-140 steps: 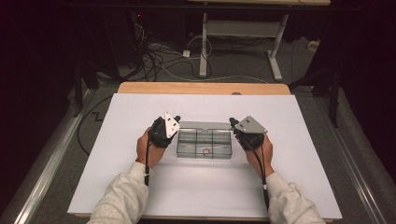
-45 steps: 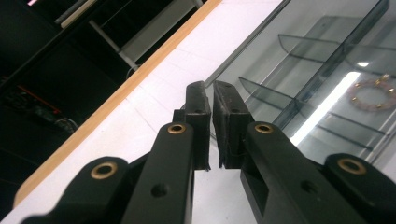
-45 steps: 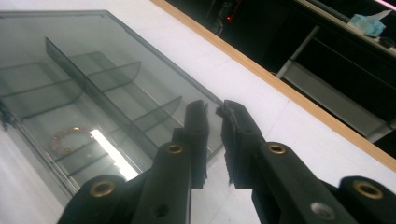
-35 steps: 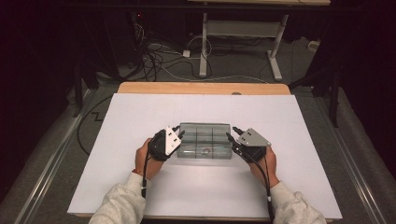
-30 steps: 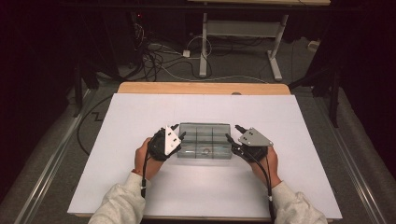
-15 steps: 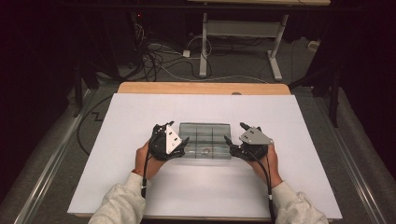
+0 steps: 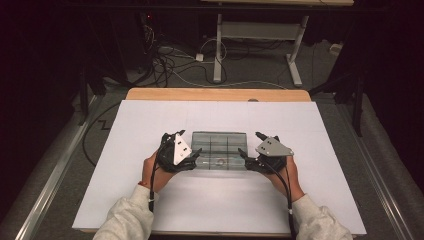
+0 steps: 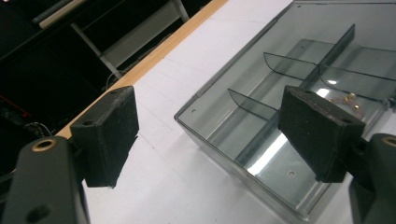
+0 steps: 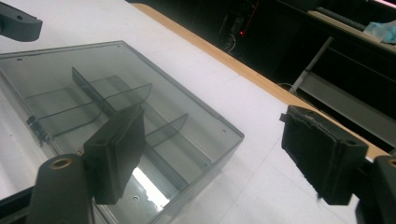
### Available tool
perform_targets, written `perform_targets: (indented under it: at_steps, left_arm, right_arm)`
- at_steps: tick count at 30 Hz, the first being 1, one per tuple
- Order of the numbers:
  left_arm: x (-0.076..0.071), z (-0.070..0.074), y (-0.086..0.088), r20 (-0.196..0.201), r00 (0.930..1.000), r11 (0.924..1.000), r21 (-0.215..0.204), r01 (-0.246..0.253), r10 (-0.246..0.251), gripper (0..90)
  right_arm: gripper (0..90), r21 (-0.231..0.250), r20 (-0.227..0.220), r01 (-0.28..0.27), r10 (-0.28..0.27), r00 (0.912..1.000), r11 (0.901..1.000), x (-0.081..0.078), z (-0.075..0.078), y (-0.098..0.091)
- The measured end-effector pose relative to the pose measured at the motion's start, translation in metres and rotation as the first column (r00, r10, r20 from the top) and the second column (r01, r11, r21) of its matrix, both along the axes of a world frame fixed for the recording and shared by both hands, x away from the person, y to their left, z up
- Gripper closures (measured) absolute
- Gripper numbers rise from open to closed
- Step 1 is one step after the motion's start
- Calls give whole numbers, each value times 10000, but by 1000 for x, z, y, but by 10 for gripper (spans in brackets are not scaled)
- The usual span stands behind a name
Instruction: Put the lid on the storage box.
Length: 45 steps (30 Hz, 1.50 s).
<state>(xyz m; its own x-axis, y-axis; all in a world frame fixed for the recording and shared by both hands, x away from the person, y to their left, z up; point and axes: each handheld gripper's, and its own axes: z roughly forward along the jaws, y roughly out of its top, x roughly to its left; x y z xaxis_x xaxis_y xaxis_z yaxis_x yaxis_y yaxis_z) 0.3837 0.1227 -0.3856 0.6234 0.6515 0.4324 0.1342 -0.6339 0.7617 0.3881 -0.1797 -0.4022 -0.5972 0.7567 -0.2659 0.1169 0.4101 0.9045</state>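
Observation:
A clear grey plastic box (image 7: 220, 145) with divider walls lies at the middle of the white table. A small gold item (image 7: 220, 161) rests in one compartment, and it shows as a gold item (image 8: 345, 99) in the left gripper view. My left gripper (image 7: 196, 154) is at the box's left end and my right gripper (image 7: 243, 155) at its right end. Both have just been opening. In the left gripper view the gripper (image 8: 215, 135) straddles the box wall (image 8: 224, 121), pads apart from it. The right gripper (image 9: 219, 156) likewise straddles the box's corner (image 9: 233, 135) without pressing.
The white sheet (image 7: 220, 210) covers a wooden table whose bare edge (image 7: 215, 94) shows at the back. Beyond it the floor holds cables (image 7: 170, 60) and a white desk frame (image 7: 255, 45). The left gripper's jaw (image 9: 16, 21) appears far off in the right gripper view.
Both grippers' jaws have spread apart off the ends of the box. The hands and the box have stayed where they were over the last second.

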Motion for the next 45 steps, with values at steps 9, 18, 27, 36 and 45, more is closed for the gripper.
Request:
perform_targets:
  at_steps: [9, 18, 27, 36, 45]
  left_arm:
    - [-6, 4, 5, 21, 9996, 9996, 1, 296, -296, 184]
    - [-15, 9, 8, 130, 9981, 9981, 104, 604, -606, 184]
    - [-26, 12, 11, 238, 9965, 9964, 277, 800, -807, 184]
    - [-36, 13, 16, 303, 9945, 9946, 315, 992, -1002, 184]
    - [-45, 13, 19, 421, 9930, 9928, 505, 1083, -1105, 183]
  right_arm:
    - [203, 124, 243, -229, 226, 9994, 9997, -6, 5, -4]
    - [204, 61, 259, -375, 374, 9990, 9993, -12, 9, -8]
    - [207, -58, 343, -618, 619, 9975, 9981, -22, 14, -9]
    - [207, -233, 451, -784, 794, 9958, 9966, -32, 16, -12]
    - [208, -278, 483, -832, 845, 9953, 9961, -39, 18, -19]
